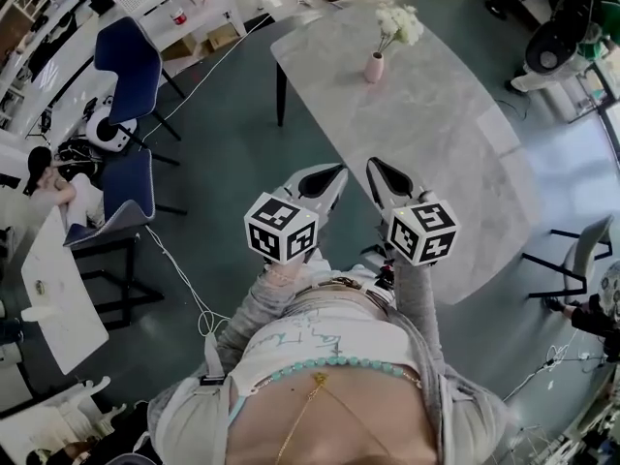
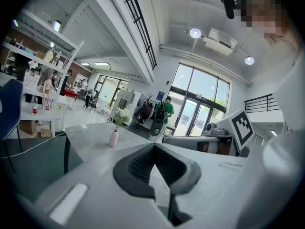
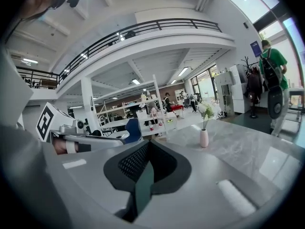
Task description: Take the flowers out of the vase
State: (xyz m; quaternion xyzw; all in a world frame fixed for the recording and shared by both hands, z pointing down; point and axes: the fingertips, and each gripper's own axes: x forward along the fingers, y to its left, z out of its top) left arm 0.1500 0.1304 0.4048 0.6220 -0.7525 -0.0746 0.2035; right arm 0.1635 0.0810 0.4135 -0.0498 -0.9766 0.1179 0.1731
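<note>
Two grippers, left gripper (image 1: 329, 178) and right gripper (image 1: 380, 173), sit side by side in my hands, jaws together and empty, at the grey table's (image 1: 455, 153) 6 o'clock end. White flowers (image 1: 399, 24) stand in the pink vase (image 1: 374, 67) toward 12 o'clock, well apart from both.

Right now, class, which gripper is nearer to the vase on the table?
Right, narrowly. The right gripper is held straight in front of the vase; the left gripper is beside it, further left. Both are well short.
</note>
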